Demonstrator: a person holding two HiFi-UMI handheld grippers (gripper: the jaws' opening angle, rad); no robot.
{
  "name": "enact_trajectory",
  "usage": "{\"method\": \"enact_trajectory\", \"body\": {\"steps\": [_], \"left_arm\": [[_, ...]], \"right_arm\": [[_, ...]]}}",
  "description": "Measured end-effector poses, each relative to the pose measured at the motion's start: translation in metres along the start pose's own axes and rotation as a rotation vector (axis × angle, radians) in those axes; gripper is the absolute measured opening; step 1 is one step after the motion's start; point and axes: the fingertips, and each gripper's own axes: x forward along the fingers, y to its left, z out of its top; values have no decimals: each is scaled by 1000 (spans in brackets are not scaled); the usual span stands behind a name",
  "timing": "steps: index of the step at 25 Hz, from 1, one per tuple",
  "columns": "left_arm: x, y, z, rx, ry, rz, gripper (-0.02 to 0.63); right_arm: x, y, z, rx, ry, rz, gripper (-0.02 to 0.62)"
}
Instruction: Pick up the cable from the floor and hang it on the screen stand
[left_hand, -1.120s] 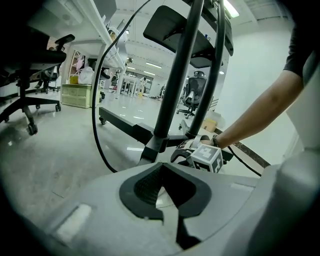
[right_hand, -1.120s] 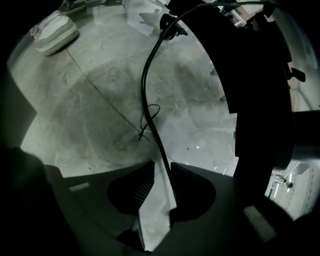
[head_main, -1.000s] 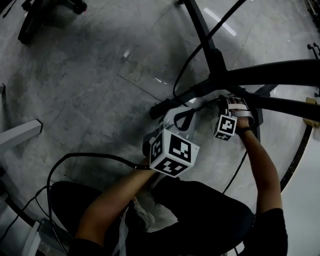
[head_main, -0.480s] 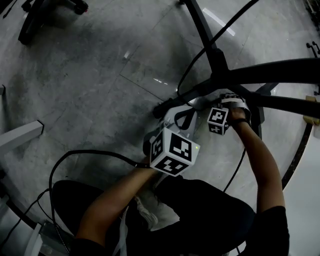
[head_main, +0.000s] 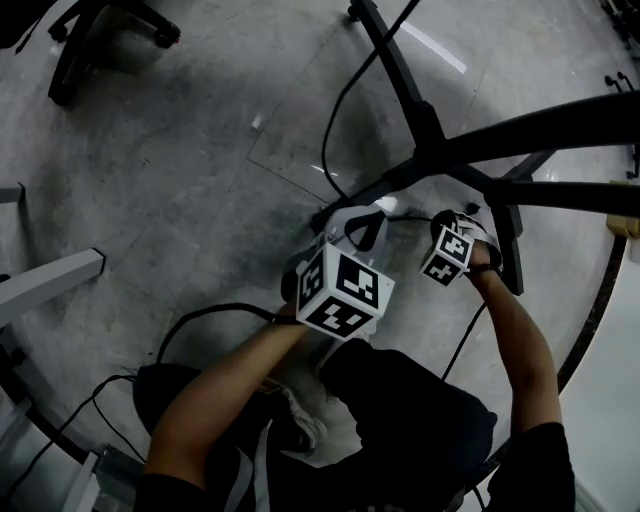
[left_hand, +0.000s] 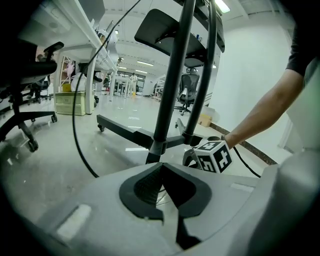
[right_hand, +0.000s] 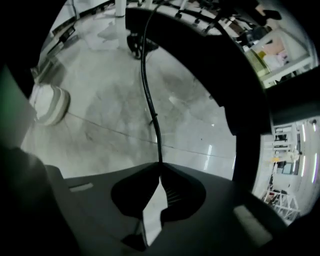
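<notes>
At the base of the screen stand (head_main: 432, 128), a person holds the black cable (right_hand: 146, 95) in the right gripper (right_hand: 160, 176), its jaws closed on the cable at their very tips. From that grip the cable runs straight ahead of the fingers, its long axis in line with the jaws. It then bends away past the stand's leg, over the grey floor (head_main: 180, 180). The left gripper (left_hand: 161, 167) points at the stand's upright post with its jaws pressed together on nothing, just beside the right gripper. The right hand is plainly the nearer one. The hanging move appears to depend on carrying the cable up to the stand's frame, which arches close overhead. The cable looks thin, round, dark and slack.
</notes>
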Motion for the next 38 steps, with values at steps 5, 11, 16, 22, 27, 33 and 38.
{"method": "enact_trajectory", "body": {"steps": [5,11,16,22,27,33,38], "left_arm": [[-26,-11,22,-4,25,-33,-2],[-61,-29,58,-23,24,-22,-2],[-107,-44,98,-48,17,-2,-2],[-184,-72,164,-47,-2,13,-2],[-250,-100,232,-51,-67,23,-2],[-316,-124,320,-4,-140,38,-2],[-367,-146,398,45,-224,39,-2]], "right_arm": [[-70,14,18,167,-152,25,21],[-153,19,21,294,-239,36,21],[-243,17,21,288,-277,21,21],[-367,14,17,213,-303,-17,21],[-479,-4,9,124,-327,-106,23],[-617,-39,3,108,-385,-248,23],[-727,-64,-5,123,-420,-352,23]]}}
